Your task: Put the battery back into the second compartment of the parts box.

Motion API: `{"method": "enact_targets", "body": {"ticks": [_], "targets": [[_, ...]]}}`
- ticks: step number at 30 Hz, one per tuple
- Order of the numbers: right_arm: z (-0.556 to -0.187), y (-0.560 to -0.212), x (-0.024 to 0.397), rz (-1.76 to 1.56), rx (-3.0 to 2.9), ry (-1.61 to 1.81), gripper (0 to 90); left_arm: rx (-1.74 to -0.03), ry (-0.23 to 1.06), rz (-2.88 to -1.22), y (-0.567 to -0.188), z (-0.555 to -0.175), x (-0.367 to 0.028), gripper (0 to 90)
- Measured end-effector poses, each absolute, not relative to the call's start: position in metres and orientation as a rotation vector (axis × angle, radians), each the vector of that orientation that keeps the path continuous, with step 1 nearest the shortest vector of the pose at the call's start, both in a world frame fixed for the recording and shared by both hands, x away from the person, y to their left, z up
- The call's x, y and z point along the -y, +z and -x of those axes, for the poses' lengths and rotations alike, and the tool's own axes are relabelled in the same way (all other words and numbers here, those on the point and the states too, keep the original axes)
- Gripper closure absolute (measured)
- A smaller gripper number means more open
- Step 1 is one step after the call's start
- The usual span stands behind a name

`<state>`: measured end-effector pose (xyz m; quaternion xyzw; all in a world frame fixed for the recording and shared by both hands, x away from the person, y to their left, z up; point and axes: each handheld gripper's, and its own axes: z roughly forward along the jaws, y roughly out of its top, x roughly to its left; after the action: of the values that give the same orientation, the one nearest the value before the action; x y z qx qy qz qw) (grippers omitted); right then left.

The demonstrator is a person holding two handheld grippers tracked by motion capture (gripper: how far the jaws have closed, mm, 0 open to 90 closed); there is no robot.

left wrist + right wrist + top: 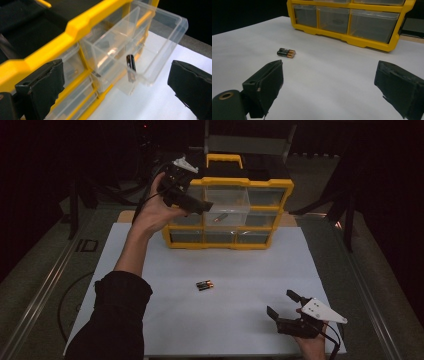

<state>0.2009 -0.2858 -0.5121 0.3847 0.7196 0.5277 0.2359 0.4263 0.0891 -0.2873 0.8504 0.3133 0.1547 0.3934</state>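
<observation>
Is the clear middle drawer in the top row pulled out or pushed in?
Pulled out: the clear drawer juts beyond the yellow organizer, a battery inside.

The right gripper [329, 85] holds its two black padded jaws wide apart, nothing between them. Ahead and left of it lie two black, copper-tipped batteries [286, 53] (side by side, touching) on the white tabletop [332, 67]. Farther ahead stands a yellow plastic organiser with clear drawers [372, 23].

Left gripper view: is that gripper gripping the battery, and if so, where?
No. The left gripper is open with nothing between its jaws; the battery is inside the pulled-out clear drawer. The right gripper is open too.
</observation>
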Motion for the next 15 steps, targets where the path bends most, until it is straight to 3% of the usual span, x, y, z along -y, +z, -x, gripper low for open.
{"method": "enact_targets", "body": {"ticks": [15], "targets": [[-0.201,-0.513,0.284,-1.046,-1.979,1.444,8.2,-0.772,0.386,-2.239,-0.335,-0.404,-0.099,1.6]]}}
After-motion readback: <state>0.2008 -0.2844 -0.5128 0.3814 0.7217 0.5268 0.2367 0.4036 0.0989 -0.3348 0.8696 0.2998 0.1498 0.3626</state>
